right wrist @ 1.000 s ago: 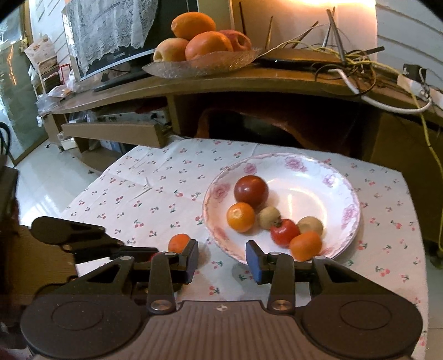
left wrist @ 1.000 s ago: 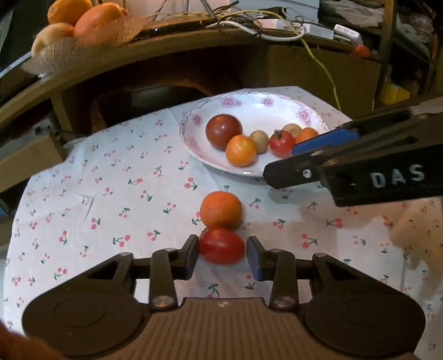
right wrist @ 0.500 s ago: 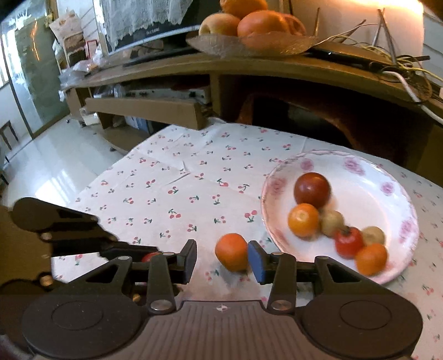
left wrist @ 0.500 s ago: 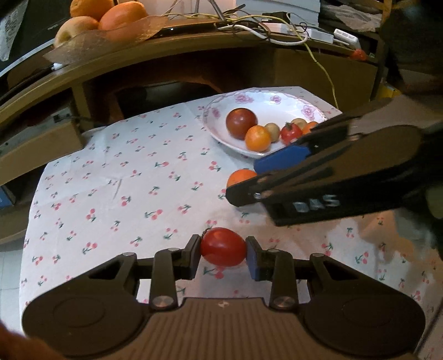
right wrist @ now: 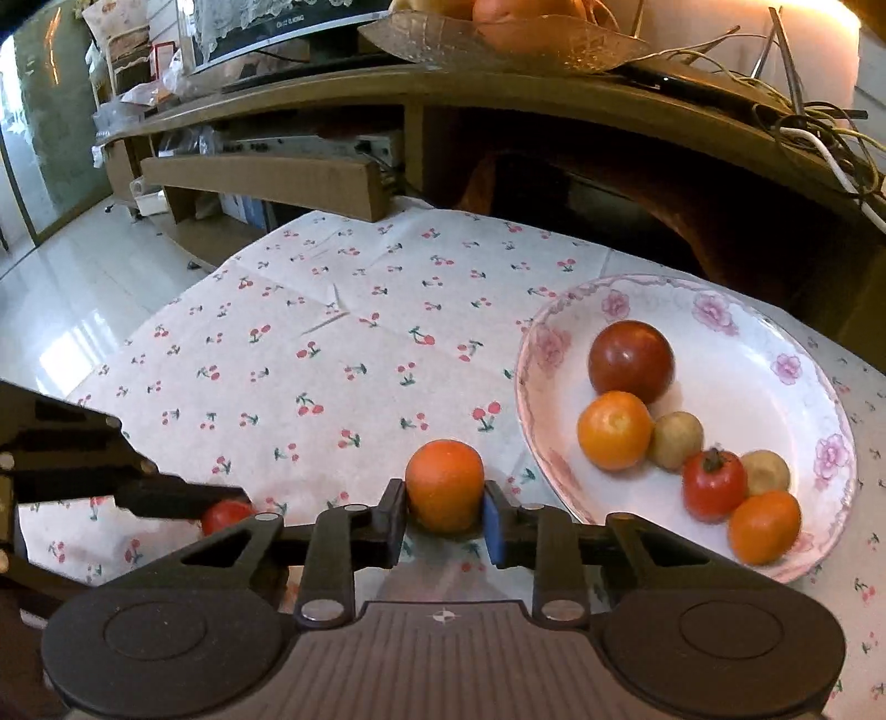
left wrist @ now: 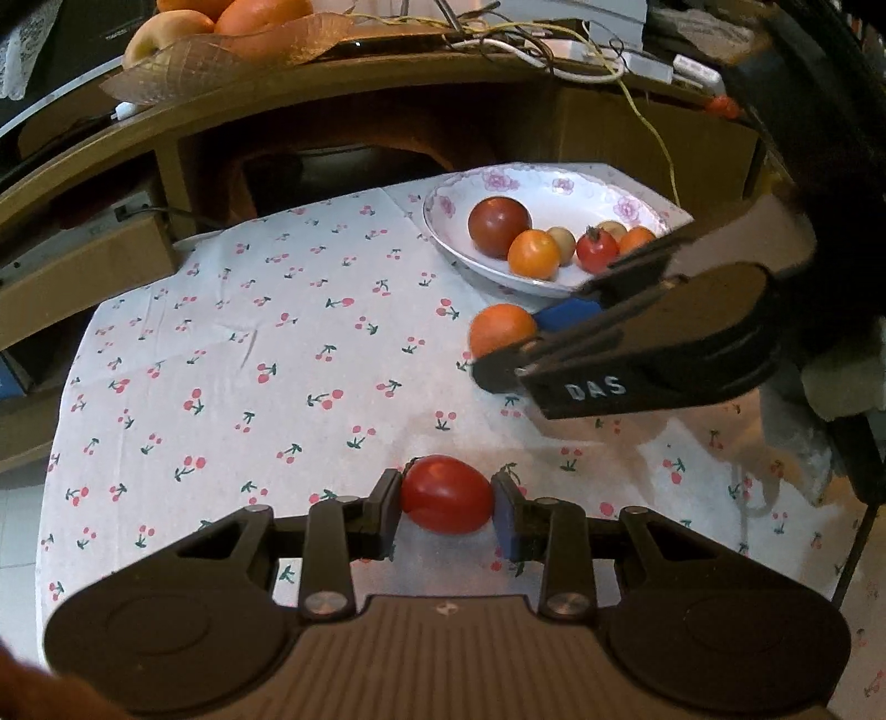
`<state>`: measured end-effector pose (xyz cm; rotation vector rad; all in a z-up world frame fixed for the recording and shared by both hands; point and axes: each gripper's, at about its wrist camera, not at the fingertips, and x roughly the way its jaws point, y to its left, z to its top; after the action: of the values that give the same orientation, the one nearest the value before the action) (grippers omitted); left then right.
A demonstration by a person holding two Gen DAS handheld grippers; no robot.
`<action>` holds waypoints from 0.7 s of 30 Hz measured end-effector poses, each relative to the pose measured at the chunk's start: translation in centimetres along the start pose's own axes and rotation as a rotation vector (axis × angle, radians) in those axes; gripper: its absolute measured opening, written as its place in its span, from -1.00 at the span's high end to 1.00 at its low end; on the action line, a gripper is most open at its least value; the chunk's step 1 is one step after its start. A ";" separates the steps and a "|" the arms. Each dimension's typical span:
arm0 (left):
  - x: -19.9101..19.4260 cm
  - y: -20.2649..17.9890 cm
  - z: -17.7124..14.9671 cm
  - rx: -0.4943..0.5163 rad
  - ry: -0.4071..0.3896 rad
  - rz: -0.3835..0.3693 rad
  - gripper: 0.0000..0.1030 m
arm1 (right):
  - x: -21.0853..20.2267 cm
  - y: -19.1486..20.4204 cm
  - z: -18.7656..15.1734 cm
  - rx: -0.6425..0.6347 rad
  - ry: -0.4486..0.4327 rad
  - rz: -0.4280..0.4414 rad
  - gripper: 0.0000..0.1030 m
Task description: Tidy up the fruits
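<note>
Six fruits already in the flowered plate (right wrist: pixel 819 387): one big dark red tomato (right wrist: pixel 631 360), one orange fruit beside it, two little brown ones, one small red tomato and one more small orange one. Two fruits not yet in. Left gripper (left wrist: pixel 446 504) closed on the red tomato (left wrist: pixel 447 494), both fingers (left wrist: pixel 387 512) touching its sides, tomato low over the cherry tablecloth (left wrist: pixel 249 387). Right gripper (right wrist: pixel 444 518) closed on the orange fruit (right wrist: pixel 444 482), fingers pressed on both sides, plate just to the right of the fingers. Most of the job done, probably. Left to do: carry both fruits over and drop them in. Glass bowl (left wrist: pixel 232 50) with big fruit far ahead on the shelf, not touched.
</note>
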<state>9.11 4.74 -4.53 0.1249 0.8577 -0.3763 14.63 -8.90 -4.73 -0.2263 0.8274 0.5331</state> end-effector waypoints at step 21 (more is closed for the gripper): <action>0.0 -5.0 -0.5 0.122 -0.028 0.024 0.20 | -9.0 -0.3 -9.0 0.074 0.061 -0.160 0.10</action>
<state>6.89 0.26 -4.64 0.2424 0.8049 -0.4076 4.06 -15.90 -3.97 -0.2397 0.8782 0.3468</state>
